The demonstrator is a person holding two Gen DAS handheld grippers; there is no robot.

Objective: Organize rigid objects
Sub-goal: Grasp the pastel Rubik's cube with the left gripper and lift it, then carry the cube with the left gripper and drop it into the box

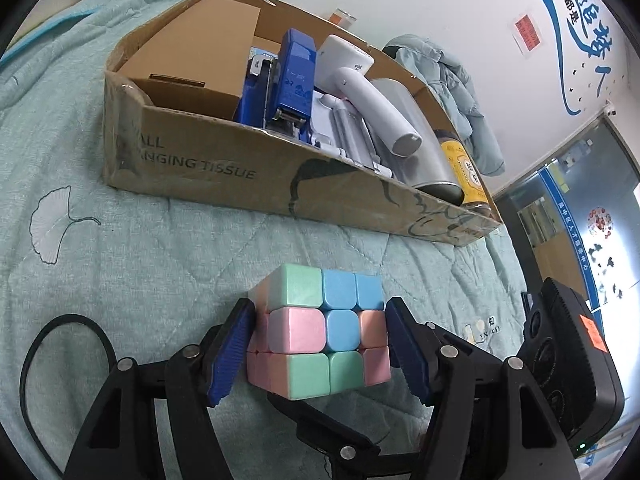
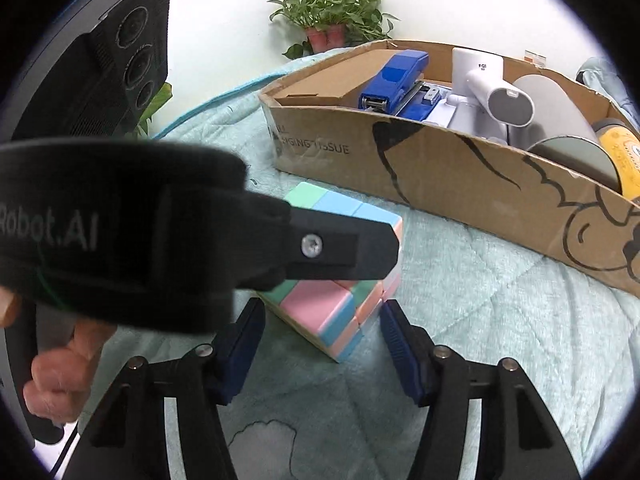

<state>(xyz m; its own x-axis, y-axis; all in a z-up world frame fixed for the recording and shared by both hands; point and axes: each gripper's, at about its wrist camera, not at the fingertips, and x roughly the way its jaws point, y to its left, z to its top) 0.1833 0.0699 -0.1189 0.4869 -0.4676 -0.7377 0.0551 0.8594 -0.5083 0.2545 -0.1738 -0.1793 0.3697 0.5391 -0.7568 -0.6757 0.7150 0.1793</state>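
Observation:
A pastel puzzle cube [image 1: 320,332] rests on the teal quilt [image 1: 140,248]. My left gripper [image 1: 320,352] has its blue pads against the cube's two sides and is shut on it. The cube also shows in the right wrist view [image 2: 340,312], partly hidden by the left gripper's black body [image 2: 160,232]. My right gripper [image 2: 322,352] is open and empty, just in front of the cube. A cardboard box [image 1: 224,176] lies beyond the cube. It holds a blue stapler [image 1: 294,76], a white hair dryer [image 1: 376,100], a grey tin [image 1: 412,140] and a yellow-labelled jar [image 1: 464,168].
The box shows in the right wrist view [image 2: 460,176] to the upper right. A potted plant [image 2: 332,20] stands at the wall behind it. A light blue jacket [image 1: 460,92] lies past the box. A black cable [image 1: 36,352] loops at lower left.

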